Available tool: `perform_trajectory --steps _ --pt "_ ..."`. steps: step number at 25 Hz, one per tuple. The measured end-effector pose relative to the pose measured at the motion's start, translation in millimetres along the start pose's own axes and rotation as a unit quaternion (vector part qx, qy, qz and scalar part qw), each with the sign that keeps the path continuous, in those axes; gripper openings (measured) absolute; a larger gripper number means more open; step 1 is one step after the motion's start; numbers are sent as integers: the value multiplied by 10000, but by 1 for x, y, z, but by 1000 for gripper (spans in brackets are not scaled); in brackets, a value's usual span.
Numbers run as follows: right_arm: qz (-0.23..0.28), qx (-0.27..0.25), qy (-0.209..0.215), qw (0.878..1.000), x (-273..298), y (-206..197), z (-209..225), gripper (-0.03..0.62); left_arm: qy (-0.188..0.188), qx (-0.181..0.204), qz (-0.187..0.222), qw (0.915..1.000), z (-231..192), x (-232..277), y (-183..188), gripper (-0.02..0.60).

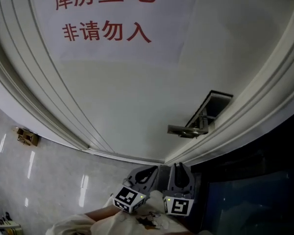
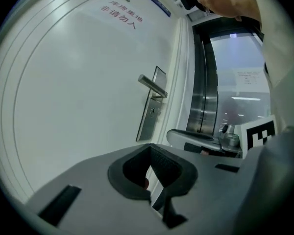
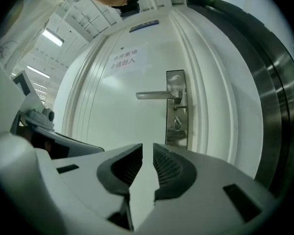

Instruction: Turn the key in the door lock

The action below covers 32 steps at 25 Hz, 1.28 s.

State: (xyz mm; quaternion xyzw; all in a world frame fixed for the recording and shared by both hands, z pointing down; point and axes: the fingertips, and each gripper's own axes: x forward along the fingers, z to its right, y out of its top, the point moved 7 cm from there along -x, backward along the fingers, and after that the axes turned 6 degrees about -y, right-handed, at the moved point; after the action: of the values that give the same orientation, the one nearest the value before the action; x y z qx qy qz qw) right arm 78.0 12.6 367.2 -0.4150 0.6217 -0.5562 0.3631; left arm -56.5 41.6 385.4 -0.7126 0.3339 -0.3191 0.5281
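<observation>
Left tool (image 2: 149, 148) closed, right tool (image 3: 147, 146) parted, empty; one handle (image 3: 157, 95), one key (image 3: 177, 121)

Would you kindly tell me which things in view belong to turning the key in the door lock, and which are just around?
Belong to the job:
key in the lock; lock plate; lever handle; right gripper, jaws apart with nothing between them.

Just about:
red-lettered notice on the door; blue sign above it; glass panel beside the door.
</observation>
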Motion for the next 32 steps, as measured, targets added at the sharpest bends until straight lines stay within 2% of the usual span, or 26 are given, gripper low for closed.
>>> perform_trajectory --steps 3,5,6,9,10,15,19,22,24,26,32 --pt "-205 -966 -412 9943 19 7 9 58 -268 50 7 9996 -14 14 14 5" --pt "-550 -1323 -692 9873 23 14 13 58 -426 40 -37 9991 -16 16 22 5" --pt "-545 -1395 -834 9852 26 20 16 58 -447 -34 -83 9990 -17 18 24 5" --pt "491 -1699 -1167 9773 48 47 26 58 -463 -272 -114 9985 -19 26 26 5" --pt "551 -1827 -1246 9737 53 48 30 58 -498 -245 -111 9984 -18 28 25 5" --pt "-32 -2542 -1353 9576 74 41 44 107 -611 -127 -30 9980 -22 40 23 5" --pt "-127 -2491 -1375 9586 82 44 46 106 -544 -119 26 9984 -24 40 25 5" --pt "-153 -2395 -1419 9603 90 45 50 74 -504 -191 -3 9985 -25 42 25 5" --pt "-256 -2394 -1433 9599 93 46 52 25 -438 -216 62 9988 -28 41 27 5" --pt "-335 -2304 -1404 9623 95 47 51 15 -384 -245 107 9989 -33 39 27 5" --pt "-172 -1063 -1194 9870 95 51 57 14 -456 -296 57 9985 -32 38 24 5"
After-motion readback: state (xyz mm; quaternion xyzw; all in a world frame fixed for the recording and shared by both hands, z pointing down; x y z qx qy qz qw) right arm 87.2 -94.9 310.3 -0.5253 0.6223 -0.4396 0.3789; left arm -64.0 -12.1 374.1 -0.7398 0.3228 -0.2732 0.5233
